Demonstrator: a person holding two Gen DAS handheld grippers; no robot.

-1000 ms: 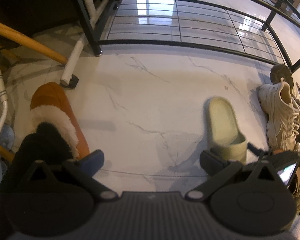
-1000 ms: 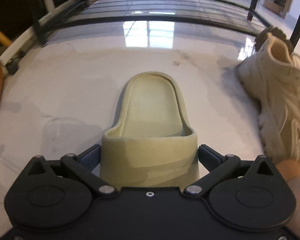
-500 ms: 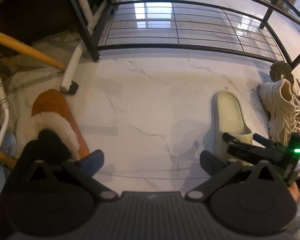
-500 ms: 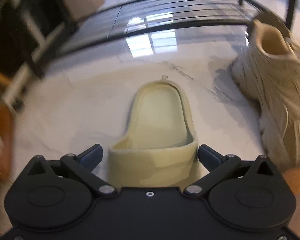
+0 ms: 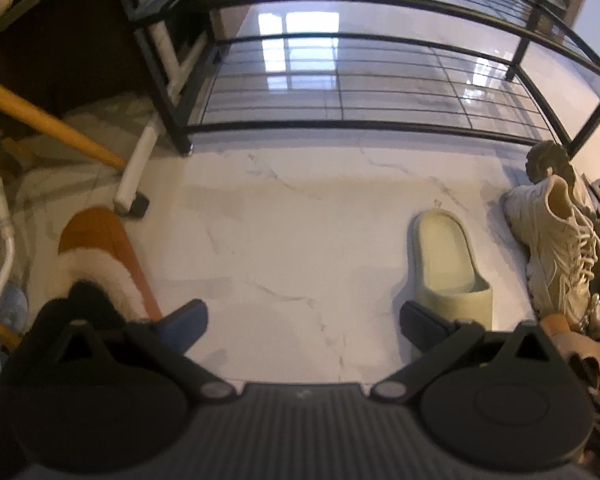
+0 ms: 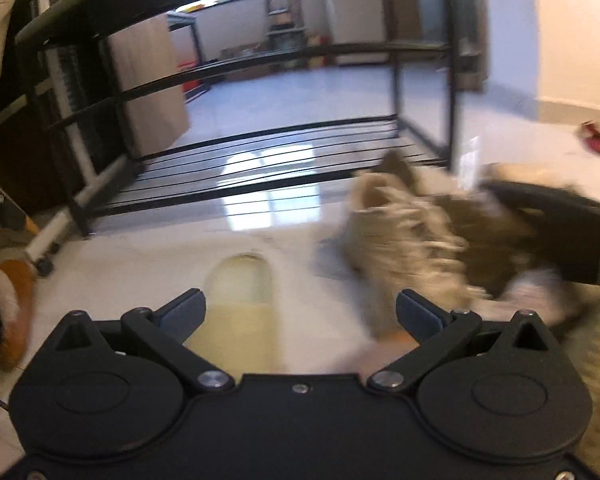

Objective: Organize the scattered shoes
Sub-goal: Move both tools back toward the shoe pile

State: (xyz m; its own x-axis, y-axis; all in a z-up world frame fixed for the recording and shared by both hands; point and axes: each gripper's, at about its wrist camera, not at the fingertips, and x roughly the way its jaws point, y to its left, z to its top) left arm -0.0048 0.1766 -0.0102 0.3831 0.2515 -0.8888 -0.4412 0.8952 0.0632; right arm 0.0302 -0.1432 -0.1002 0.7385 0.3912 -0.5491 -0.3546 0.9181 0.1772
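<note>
- The pale green foam slide sandal lies flat on the white marble floor, just beside the cream lace-up sneaker and in front of the black metal shoe rack.
- The right gripper hangs above it, jaws wide apart, holding nothing.
- The left gripper is equally spread and empty, near the orange fur-lined slipper.
- I'd say a shoe is being chosen; next, lower over one and close.
</note>
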